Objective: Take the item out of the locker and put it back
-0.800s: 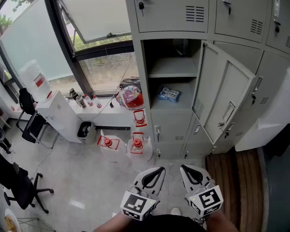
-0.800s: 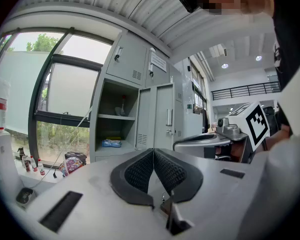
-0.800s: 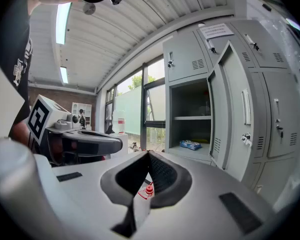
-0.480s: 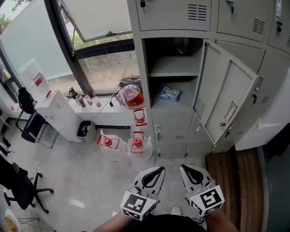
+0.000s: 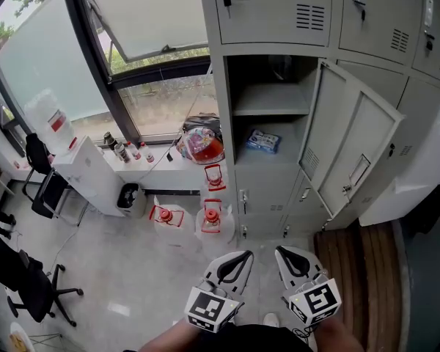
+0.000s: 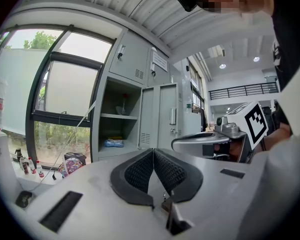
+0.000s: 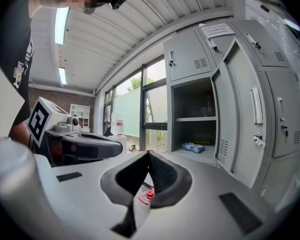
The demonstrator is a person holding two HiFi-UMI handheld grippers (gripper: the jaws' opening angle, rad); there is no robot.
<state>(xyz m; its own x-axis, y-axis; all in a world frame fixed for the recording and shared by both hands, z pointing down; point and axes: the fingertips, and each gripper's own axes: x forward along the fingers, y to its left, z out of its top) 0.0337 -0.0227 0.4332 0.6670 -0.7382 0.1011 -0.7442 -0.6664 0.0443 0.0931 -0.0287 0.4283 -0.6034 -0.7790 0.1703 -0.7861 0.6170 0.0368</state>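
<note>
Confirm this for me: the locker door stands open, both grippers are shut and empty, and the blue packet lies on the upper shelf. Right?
Not quite. The blue packet lies on the floor of the open compartment, below the shelf, as the head view shows. The rest holds: the locker door stands open, and the left gripper and right gripper are shut and empty.

The locker is pale grey, the packet blue and white, the floor jugs clear with red caps.
</note>
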